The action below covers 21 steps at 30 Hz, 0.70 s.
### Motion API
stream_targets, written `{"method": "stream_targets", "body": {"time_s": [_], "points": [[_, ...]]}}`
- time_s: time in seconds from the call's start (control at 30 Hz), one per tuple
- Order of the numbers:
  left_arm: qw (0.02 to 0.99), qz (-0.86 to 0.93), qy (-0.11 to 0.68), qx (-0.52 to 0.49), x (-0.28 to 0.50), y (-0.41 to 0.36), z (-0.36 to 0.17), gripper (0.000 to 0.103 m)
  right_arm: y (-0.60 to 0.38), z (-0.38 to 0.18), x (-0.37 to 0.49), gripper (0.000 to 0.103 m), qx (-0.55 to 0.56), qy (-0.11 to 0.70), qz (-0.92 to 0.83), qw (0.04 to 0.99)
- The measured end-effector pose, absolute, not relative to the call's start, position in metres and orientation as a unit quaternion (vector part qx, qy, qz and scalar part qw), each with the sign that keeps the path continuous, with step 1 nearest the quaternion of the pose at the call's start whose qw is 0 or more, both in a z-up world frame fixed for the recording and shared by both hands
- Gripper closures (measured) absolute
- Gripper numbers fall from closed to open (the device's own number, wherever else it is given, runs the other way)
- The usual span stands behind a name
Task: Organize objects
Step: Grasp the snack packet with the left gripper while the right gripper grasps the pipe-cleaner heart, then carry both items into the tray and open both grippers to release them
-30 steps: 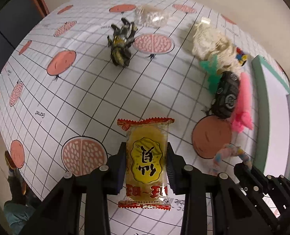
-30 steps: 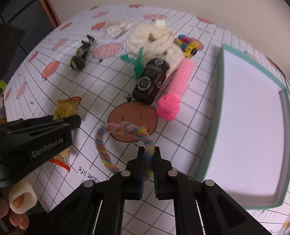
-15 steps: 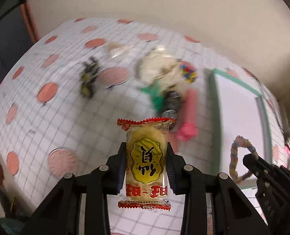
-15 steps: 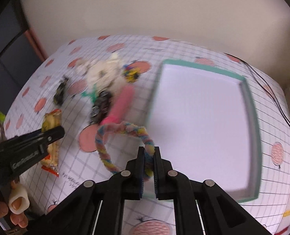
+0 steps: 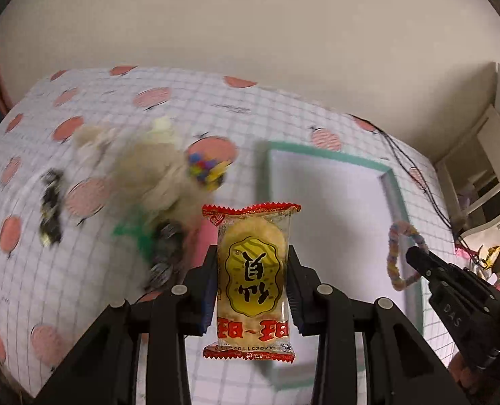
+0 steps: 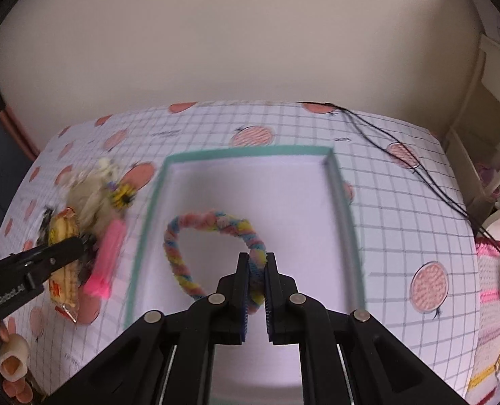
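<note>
My left gripper (image 5: 252,263) is shut on a yellow snack packet (image 5: 252,270) with red ends, held upright in the air near the left rim of the teal-edged white tray (image 5: 331,195). Over the tray (image 6: 250,155), my right gripper (image 6: 256,263) is shut on a pastel braided loop (image 6: 213,219), which hangs above the tray's white floor. The same loop (image 5: 398,256) shows at the right of the left wrist view, and the packet (image 6: 62,260) at the left of the right wrist view.
Left of the tray lies a blurred pile: a cream fluffy thing (image 6: 91,199), a pink tube (image 6: 106,256), a colourful small toy (image 5: 206,168), a green piece (image 5: 131,229) and dark toys (image 5: 50,216). A black cable (image 6: 419,168) crosses the gridded cloth at right.
Both grippers have lifted off the cloth and moved right. The loop went from beside the tray to over it; the packet now hangs near the tray's left rim.
</note>
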<state>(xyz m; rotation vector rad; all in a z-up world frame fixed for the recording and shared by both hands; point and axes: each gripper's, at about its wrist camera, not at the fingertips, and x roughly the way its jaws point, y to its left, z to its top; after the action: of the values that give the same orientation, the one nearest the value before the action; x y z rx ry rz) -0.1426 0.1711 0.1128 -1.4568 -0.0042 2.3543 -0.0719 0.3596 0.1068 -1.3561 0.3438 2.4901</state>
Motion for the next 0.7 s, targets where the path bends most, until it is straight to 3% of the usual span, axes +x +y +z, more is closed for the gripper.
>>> {"method": "stream_targets", "body": {"time_s": [0.37, 0.7], "points": [[0.223, 0.823, 0.047, -0.521, -0.193, 0.261, 0.083, 0.065, 0.411, 0.072, -0.124, 0.095, -0.492, 0.131, 0.846, 0.157], [0.212, 0.812, 0.055, -0.541, -0.23, 0.286, 0.035, 0.065, 0.439, 0.042, -0.152, 0.095, -0.51, 0.129, 0.833, 0.169]]}}
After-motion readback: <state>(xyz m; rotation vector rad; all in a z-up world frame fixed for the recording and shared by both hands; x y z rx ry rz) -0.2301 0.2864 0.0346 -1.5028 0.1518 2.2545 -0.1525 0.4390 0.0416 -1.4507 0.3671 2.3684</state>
